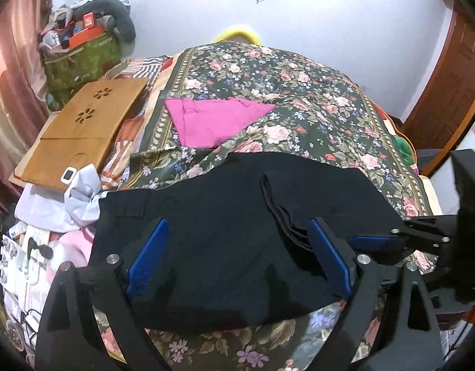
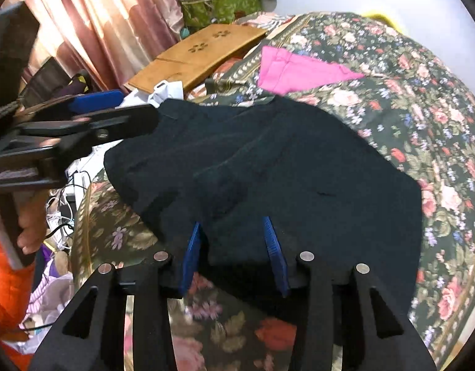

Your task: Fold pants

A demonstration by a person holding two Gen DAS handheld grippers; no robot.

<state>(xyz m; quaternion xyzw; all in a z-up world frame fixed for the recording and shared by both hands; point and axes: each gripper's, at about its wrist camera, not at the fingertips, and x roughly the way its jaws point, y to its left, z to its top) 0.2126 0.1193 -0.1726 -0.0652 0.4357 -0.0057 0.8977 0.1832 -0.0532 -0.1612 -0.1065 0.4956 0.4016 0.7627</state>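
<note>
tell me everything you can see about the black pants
The black pants are dark, matte woven-looking cloth, lying spread and partly folded on the floral bedspread, near its front edge. A loose layered fold or hem ridge runs across the top surface, and a small flap-like detail shows near the left end. The cloth is rumpled, not flat. Both open grippers, left and right, sit at its near edge, jaws straddling the fabric without pinching it. The pink garment lies apart, behind.
</note>
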